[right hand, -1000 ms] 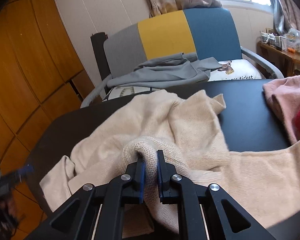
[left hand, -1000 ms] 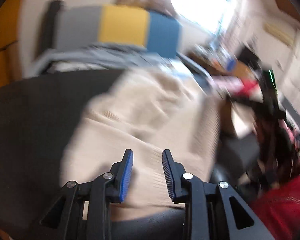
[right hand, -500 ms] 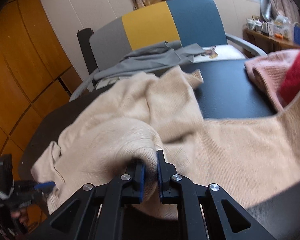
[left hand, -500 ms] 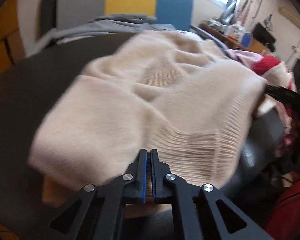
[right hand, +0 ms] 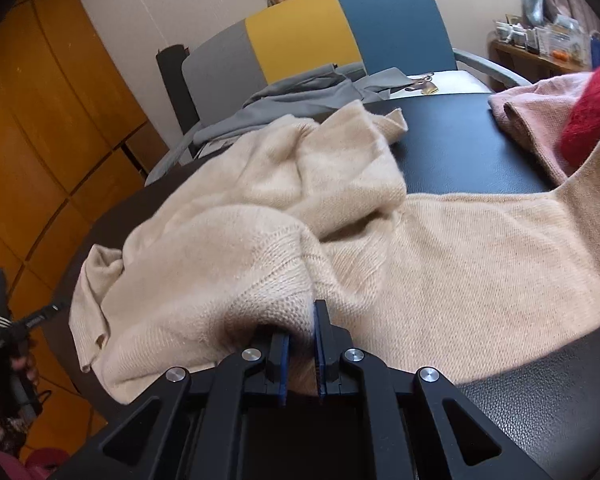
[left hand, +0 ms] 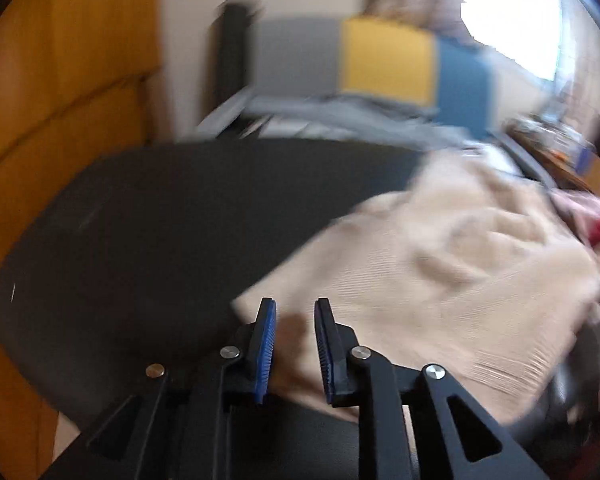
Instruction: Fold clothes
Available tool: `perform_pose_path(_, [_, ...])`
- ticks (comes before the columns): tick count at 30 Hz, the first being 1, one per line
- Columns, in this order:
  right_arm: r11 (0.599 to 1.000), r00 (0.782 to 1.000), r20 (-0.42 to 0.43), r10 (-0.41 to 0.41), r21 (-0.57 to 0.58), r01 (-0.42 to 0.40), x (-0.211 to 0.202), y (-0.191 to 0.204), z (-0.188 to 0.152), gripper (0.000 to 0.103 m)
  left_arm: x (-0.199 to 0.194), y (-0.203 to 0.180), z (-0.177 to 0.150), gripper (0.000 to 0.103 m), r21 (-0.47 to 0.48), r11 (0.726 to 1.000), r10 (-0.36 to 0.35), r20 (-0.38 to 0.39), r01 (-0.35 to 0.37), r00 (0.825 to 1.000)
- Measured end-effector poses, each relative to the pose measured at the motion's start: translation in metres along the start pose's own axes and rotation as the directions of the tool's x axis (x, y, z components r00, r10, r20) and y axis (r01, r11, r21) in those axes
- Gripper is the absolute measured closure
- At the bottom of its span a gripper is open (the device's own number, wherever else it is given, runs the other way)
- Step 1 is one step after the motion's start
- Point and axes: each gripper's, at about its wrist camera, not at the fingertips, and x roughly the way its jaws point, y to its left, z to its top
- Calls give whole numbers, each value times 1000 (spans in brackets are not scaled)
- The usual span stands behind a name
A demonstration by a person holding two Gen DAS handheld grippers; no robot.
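Left gripper (left hand: 294, 312) has just let go: half a second ago its jaws were closed on the hem of the cream sweater (left hand: 452, 280), and now they stand apart with a narrow gap and nothing is between them. It hangs over the near corner of the sweater, close to the near edge of the black worktop (left hand: 160, 232); this view is blurred by motion. The sweater lies bunched across the middle and right part of the worktop. Right gripper (right hand: 300, 324) keeps its jaws pressed on a thick knitted fold of the sweater at the near edge, as before. Probably one fold is now laid down, and the left side is free to take a new hold.
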Motion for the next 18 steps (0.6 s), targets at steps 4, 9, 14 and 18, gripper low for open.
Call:
perform_pose_path(4, [1000,1000,-8,0,5,0,1,-3,-5,92,-5,-73,-19,75,302,933,-186,-62,196,981])
perform_pose_path(9, [999,1000,9,23,33,-23,-4,-4,-2,92,14,-135,-49,74,509,794,-263,-207,333,942])
perform_pose_path(14, [999,999,34,37,21,-38,-21,-4,-2,92,27,-147,-56,69,544,766,-273,-207,342,940])
perform_pose_path(18, [999,999,33,28,38,-29,-22,-10,-4,92,25,-151,-54,69,513,764,-303,-251,392,919])
